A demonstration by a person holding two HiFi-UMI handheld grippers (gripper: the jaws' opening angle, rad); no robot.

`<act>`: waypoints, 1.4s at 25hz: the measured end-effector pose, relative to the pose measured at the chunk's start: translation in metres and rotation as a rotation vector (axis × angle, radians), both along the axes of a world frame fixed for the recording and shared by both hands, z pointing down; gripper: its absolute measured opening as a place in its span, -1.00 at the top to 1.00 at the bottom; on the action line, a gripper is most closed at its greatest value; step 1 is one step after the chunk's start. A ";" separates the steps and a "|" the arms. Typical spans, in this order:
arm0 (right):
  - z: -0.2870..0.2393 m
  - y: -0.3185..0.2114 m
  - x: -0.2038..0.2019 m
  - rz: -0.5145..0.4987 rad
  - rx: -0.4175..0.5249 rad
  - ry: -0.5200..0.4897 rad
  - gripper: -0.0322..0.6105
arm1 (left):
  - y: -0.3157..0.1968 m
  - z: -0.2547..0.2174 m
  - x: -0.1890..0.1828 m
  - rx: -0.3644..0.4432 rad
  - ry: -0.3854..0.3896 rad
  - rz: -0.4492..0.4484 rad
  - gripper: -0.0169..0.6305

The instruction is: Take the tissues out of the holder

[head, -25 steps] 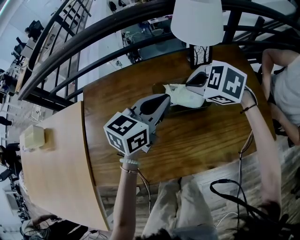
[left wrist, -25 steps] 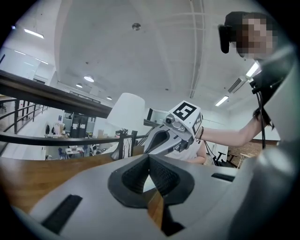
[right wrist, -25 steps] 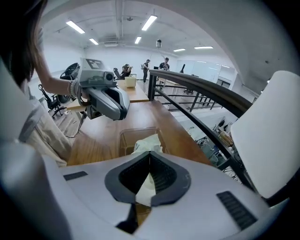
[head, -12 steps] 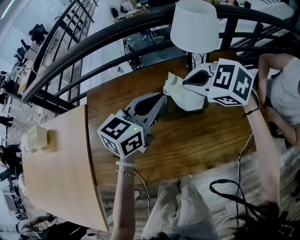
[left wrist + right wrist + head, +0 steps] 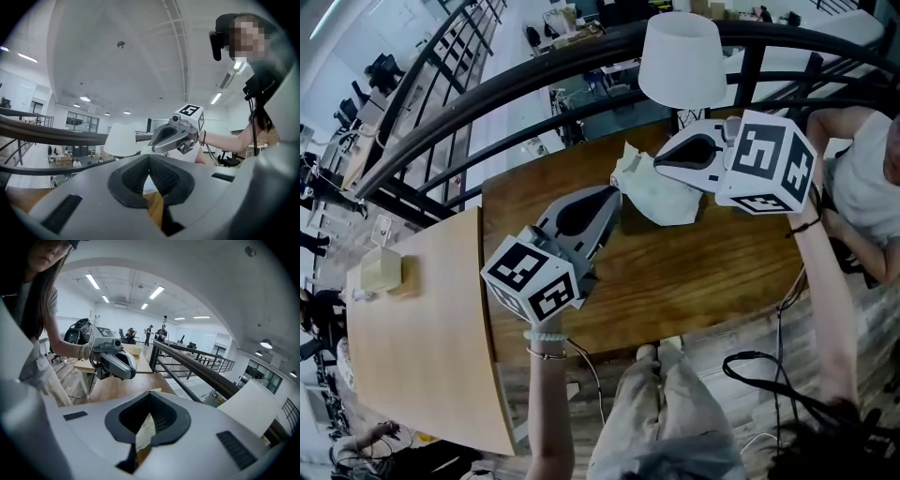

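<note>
White tissue [image 5: 664, 195] hangs just in front of the lamp [image 5: 680, 56], clamped between the right gripper's [image 5: 656, 162] fingers. Left gripper [image 5: 616, 193] fingers appear pressed together, empty, slightly farther from the lamp.

Crumpled soft paper tissues [image 5: 664, 195]; glossy, grained dark-wood table [image 5: 712, 272]; matt, smooth pale-wood table [image 5: 412, 356].

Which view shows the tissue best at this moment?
The head view: the whole crumpled tissue shows, between the left gripper and the right gripper. Each gripper view shows only a sliver of it between its own jaws.
</note>
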State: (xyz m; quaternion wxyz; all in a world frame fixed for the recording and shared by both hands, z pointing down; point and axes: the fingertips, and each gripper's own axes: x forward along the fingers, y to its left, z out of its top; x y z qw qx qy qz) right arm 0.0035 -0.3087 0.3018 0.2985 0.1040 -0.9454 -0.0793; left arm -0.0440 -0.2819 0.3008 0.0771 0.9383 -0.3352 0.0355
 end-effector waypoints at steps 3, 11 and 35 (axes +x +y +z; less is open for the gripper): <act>-0.011 0.017 -0.007 -0.011 -0.004 -0.012 0.87 | 0.013 -0.011 -0.005 0.003 0.004 -0.001 0.92; 0.011 0.065 -0.038 0.026 -0.032 -0.021 0.87 | 0.056 0.020 -0.035 -0.034 0.009 0.016 0.92; 0.135 0.121 -0.048 0.124 -0.220 -0.004 0.87 | 0.113 0.131 -0.034 -0.212 -0.012 -0.024 0.92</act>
